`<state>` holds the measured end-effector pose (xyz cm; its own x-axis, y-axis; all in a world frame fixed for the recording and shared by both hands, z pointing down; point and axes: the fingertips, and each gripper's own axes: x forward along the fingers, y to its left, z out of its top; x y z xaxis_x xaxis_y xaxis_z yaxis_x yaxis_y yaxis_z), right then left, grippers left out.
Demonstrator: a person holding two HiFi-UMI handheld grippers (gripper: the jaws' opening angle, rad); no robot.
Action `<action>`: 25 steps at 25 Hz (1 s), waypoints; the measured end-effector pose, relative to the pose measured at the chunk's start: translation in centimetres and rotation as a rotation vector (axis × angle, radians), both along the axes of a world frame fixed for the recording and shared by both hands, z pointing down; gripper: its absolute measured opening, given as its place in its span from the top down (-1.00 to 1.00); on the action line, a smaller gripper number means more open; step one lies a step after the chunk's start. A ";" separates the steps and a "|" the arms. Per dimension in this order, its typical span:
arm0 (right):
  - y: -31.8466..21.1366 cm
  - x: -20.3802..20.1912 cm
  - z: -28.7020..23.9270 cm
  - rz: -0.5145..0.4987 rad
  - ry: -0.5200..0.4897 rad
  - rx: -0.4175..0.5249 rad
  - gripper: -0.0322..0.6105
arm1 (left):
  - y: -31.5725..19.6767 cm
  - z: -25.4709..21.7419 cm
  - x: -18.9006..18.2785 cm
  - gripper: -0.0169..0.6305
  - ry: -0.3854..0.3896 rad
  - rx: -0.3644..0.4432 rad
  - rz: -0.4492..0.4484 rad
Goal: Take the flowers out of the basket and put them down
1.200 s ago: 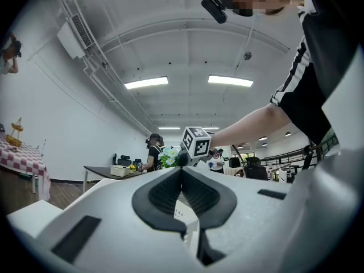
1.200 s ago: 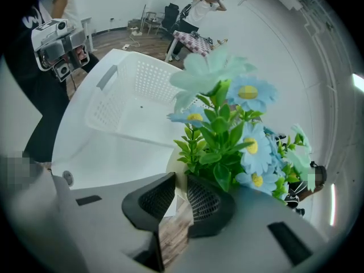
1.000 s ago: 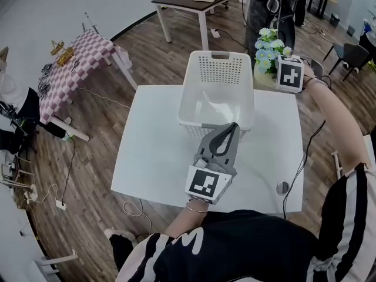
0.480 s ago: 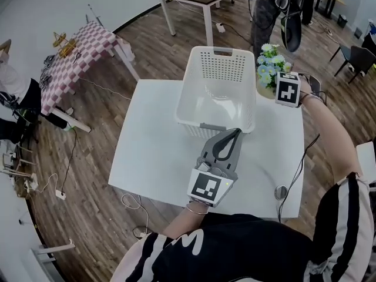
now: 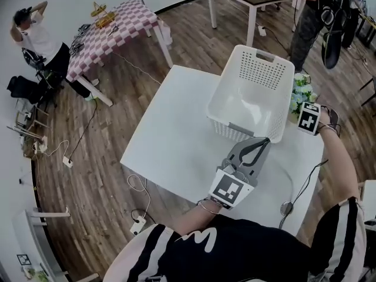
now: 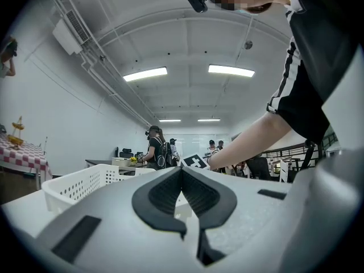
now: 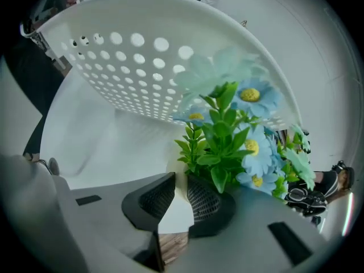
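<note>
we are wearing a black short-sleeved top [image 5: 247, 248] with white stripes down the sleeve [image 5: 346, 234] and a white mark [image 5: 194, 239] in front, and a thin bracelet [image 5: 204, 205] is circling our left wrist. our left gripper [image 5: 266, 140] and right gripper [image 7: 181, 181] are showing grey bodies, black pads [image 7: 205, 201] and white cubes [image 5: 232, 188] with black square markers.

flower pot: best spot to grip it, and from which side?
Grip the pale pot by its rim wall, coming from above: it looks rigid and upright, while the blooms are soft and spread wide. The right tool clamps it there now.
</note>
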<state>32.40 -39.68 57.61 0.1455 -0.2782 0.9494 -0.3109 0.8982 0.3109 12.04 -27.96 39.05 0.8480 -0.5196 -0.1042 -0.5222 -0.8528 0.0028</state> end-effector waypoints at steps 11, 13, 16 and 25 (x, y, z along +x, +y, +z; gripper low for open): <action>0.3 -1.2 4.7 0.016 -0.026 -0.015 0.66 | -0.3 1.6 0.0 0.93 0.025 -0.044 -0.019; 0.0 -1.5 4.6 0.024 -0.042 -0.002 0.66 | -0.4 1.8 -0.1 0.93 0.021 -0.056 -0.019; 0.1 -1.5 4.6 0.038 -0.045 0.019 0.64 | -0.3 2.1 0.1 0.93 0.016 -0.072 -0.007; -0.5 -2.4 3.0 0.154 -0.174 0.149 0.57 | -0.8 2.3 0.1 0.93 0.018 -0.084 0.034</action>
<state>30.01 -40.19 60.63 0.0353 -0.4036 0.9143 -0.5005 0.7847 0.3657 12.12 -28.80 41.31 0.8637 -0.4982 -0.0767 -0.4923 -0.8663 0.0843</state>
